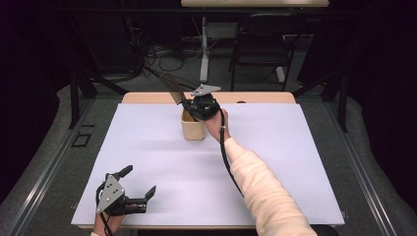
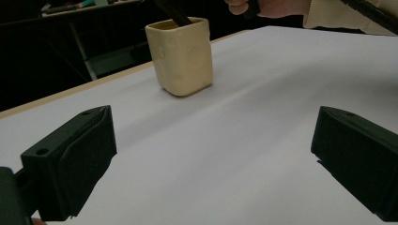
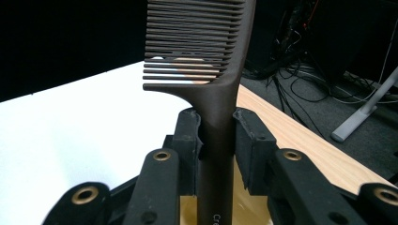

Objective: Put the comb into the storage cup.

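Your right tongs [image 3: 217,136] are clamped on the handle of the dark comb [image 3: 202,51], whose lower end already sits inside the cream cup [image 1: 193,129] near the far edge of the bench [image 1: 295,147]; what seems left is to let go and draw back. Your left tongs [image 1: 140,183] rest apart and empty near you. The bench has a white sheet over wood, with a dark room, chair [image 1: 260,44] and floor cables [image 1: 167,54] behind.

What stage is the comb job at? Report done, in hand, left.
Done: the right hand-held gripper is shut on the comb handle. In hand: the comb's handle end is inside the cup, teeth up. Left: letting go or lifting clear. The left hand-held gripper waits open.
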Demonstrator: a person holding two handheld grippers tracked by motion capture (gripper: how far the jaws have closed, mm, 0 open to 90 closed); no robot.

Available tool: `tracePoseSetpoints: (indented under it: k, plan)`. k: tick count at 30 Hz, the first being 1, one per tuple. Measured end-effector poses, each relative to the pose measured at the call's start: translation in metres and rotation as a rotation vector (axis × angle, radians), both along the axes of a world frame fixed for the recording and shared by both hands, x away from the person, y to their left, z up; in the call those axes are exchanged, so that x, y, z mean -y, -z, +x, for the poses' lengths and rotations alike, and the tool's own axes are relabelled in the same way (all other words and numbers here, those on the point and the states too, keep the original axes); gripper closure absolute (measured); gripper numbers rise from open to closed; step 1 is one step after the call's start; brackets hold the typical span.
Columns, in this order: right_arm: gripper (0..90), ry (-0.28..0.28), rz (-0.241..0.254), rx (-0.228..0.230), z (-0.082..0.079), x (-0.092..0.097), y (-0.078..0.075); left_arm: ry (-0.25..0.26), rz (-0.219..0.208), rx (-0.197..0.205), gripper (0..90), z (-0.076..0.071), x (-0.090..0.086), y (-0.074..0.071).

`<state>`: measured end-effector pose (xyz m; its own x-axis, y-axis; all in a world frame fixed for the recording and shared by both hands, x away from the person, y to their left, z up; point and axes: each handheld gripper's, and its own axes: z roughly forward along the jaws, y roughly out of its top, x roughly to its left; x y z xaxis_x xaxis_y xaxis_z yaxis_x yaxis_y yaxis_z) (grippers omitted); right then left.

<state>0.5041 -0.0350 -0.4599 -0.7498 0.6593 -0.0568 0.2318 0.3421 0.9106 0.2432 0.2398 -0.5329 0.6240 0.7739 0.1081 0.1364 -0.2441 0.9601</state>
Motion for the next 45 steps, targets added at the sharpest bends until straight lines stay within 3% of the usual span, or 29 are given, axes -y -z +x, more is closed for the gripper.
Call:
tracePoseSetpoints:
  k: [16,34,45]
  plan:
    - [71.2,0.008,0.000,-0.017,-0.001,-0.001,0.007,-0.004,0.001,0.002,0.2,0.000,0.000,0.000]
    - [71.0,0.012,-0.060,-0.026,-0.001,-0.002,0.016,-0.007,0.000,0.007,0.3,0.000,0.000,0.000]
    - [70.2,0.016,-0.062,-0.023,-0.002,-0.001,0.020,-0.008,0.000,0.008,0.3,0.000,-0.001,-0.001]
